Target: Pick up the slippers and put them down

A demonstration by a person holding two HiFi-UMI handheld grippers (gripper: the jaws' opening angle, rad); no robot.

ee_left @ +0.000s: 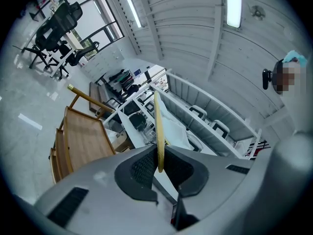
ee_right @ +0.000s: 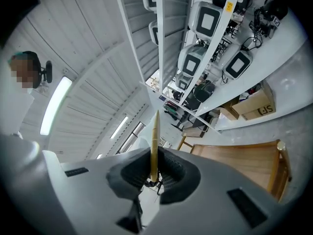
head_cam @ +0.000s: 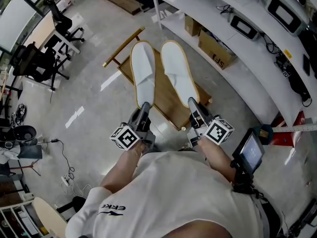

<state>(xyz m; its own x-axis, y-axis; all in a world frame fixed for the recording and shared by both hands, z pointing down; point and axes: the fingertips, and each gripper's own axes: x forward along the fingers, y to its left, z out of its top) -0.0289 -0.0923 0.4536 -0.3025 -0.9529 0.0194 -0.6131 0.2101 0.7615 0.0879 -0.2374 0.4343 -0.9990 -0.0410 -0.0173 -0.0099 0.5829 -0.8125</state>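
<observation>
Jaws of left gripper (head_cam: 144,106) clamped on the left slipper (head_cam: 142,76) at its heel edge, right gripper (head_cam: 193,104) likewise on the right slipper (head_cam: 178,73). Both slippers stick out level, side by side, not touching, over the wooden rack (head_cam: 167,105).

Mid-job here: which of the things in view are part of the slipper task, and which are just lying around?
Job in hand:
- left slipper, clamped in the left gripper
- right slipper, clamped in the right gripper
- wooden rack beneath them, probably the set-down spot

Just lying about:
- office chairs
- cardboard box
- white shelves
</observation>
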